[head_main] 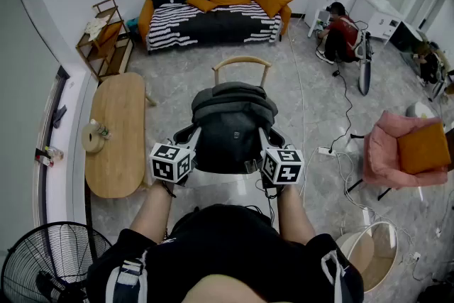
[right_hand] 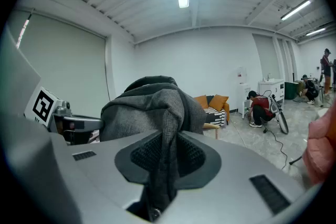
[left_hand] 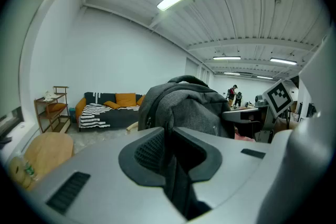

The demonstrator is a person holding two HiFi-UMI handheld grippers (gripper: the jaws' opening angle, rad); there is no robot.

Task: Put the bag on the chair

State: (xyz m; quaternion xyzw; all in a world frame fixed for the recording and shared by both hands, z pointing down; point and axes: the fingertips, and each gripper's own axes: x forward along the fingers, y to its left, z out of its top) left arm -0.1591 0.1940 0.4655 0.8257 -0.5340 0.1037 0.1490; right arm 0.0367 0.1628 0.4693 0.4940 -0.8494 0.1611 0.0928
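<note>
A dark grey backpack (head_main: 233,125) hangs in the air between my two grippers, just in front of the wooden chair (head_main: 242,66), whose curved backrest shows beyond it. My left gripper (head_main: 191,140) is shut on a strap of the bag (left_hand: 181,113) at its left side. My right gripper (head_main: 264,141) is shut on grey fabric of the bag (right_hand: 152,110) at its right side. The chair's seat is hidden under the bag. In the right gripper view part of the chair (right_hand: 211,126) shows behind the bag.
A long oval wooden table (head_main: 115,131) stands to the left, a striped sofa (head_main: 213,14) with orange cushions at the back. A pink armchair (head_main: 401,152) and floor cables (head_main: 333,151) lie to the right. A person (head_main: 342,35) crouches at far right. A fan (head_main: 50,262) stands near left.
</note>
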